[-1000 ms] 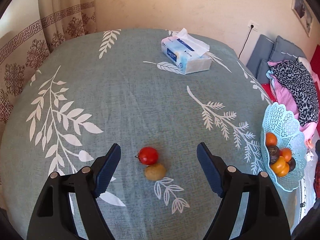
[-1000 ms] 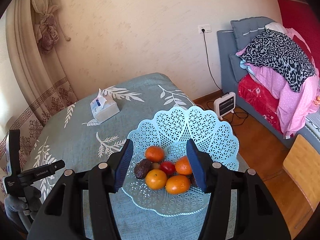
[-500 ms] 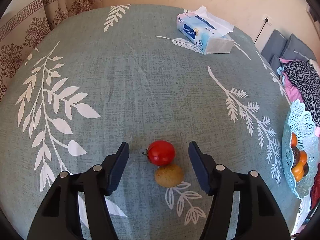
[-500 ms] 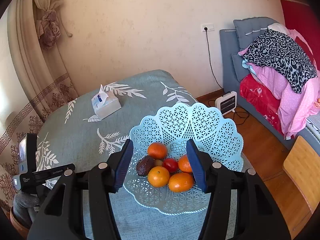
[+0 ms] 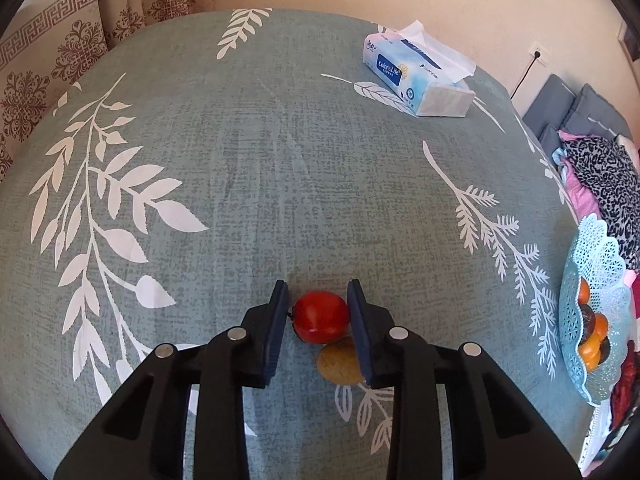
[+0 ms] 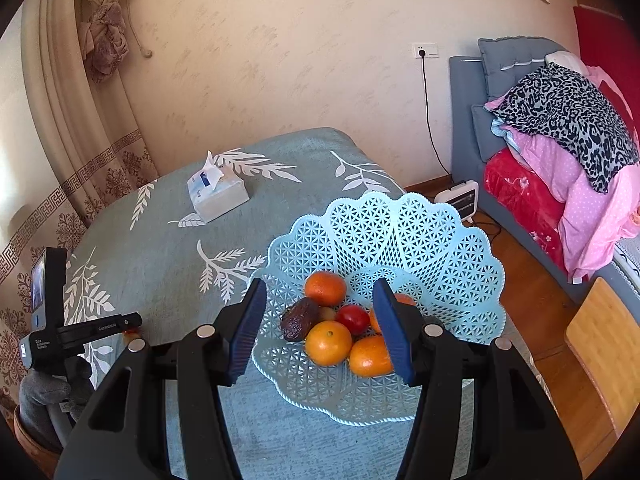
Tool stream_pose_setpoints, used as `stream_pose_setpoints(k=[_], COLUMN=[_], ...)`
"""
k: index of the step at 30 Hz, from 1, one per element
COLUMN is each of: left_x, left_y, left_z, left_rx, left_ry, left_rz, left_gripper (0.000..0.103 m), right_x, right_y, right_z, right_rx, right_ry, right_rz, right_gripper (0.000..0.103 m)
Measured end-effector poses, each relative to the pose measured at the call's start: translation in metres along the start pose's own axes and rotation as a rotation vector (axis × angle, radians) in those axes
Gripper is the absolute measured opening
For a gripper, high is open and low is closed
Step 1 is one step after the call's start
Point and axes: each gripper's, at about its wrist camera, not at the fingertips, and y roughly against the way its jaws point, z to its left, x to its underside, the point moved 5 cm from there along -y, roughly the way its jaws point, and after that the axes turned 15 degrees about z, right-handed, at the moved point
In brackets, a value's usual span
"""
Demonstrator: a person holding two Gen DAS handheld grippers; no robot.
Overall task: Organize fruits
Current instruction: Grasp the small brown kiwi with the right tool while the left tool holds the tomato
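A: Item one, nearest: left tongs [image 5: 316, 312], tilted steeply down over the counter [image 5: 280, 160]. State?

B: Jaws have just been closing and now sit against both sides of the red tomato [image 5: 320, 317], gripping it. The tomato rests on the counter cloth, touching a brown kiwi [image 5: 340, 364] just nearer and to its right. That kiwi lies partly under the right-hand jaw.

A: Step in hand?

B: By my reading, the pick-up of the tomato. Next move calls for a straight lift clear of the kiwi, then a carry right to the basket.

A: Item two: right tongs [image 6: 320, 328].

B: Angled down, hovering over the near side of the blue lattice basket [image 6: 440, 240], jaws apart, nothing between them. The basket holds oranges [image 6: 329, 342], a second tomato [image 6: 353, 319] and a dark wrinkled fruit [image 6: 299, 319].

A: Farther?

B: Tissue box [image 5: 420, 76], far right of the counter, well apart from the fruit. Curtain [image 5: 60, 52] at far left.
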Motion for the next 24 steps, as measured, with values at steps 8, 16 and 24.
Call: stream_pose_setpoints(k=[8,16,24], left_x=[0.009,0.025,0.039], left_y=[0.037,0.062,0.079], left_z=[0.011,0.036,0.061], left_rx=[-0.01,-0.06,-0.165], left_ry=[0.019,0.042,0.049], left_rz=[-0.118,-0.217,-0.322], left_gripper=[0.03,0.03,0.03], right_x=[0.009,0.036,0.054], right_y=[-0.01,-0.037,-0.068], right_z=[0.023,0.072,0.136], right_rx=[-0.031,-0.176,-0.252], right_ry=[0.057,0.147,0.25], right_rz=[0.03,0.153,0.26], right_gripper=[0.057,0.057,0.057])
